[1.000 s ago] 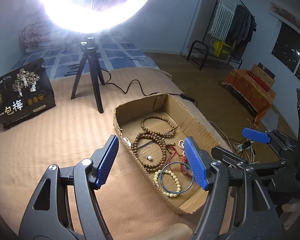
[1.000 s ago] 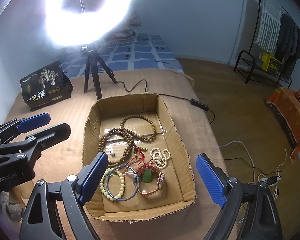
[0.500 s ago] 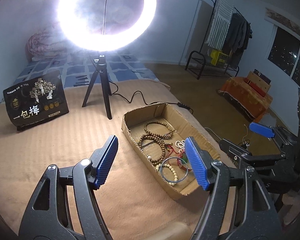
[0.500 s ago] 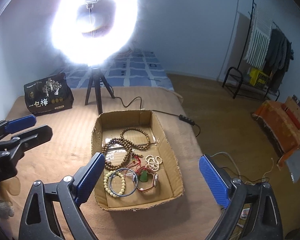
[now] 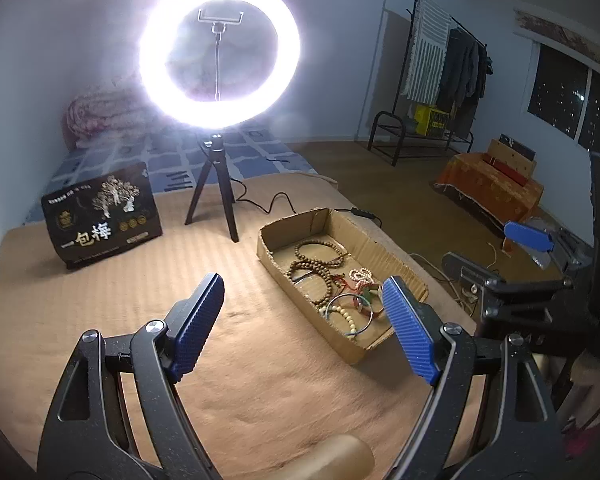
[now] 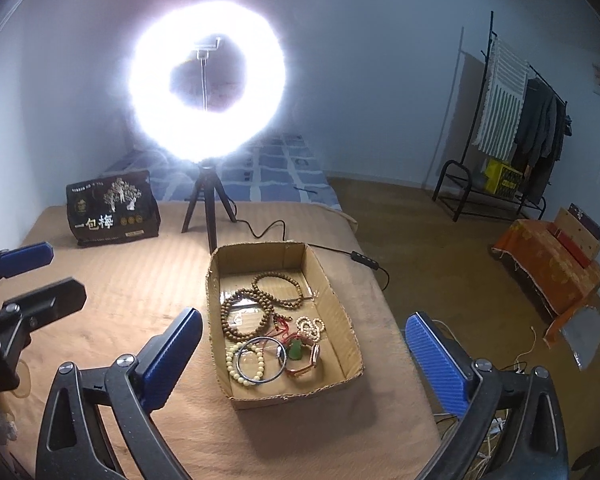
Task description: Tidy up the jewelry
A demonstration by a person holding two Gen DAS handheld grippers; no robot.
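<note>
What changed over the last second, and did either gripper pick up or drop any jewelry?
Both grippers pulled back and up from the box, which now looks smaller and farther off. The left gripper and right gripper are opening wider, with nothing between their jaws. Nothing was picked up or dropped. The beads, bangle and green pendant lie as before; ring light and bag unmoved.

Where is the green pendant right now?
In the right wrist view, the green pendant lies in the cardboard box's near end, between the blue bangle and the watch.
</note>
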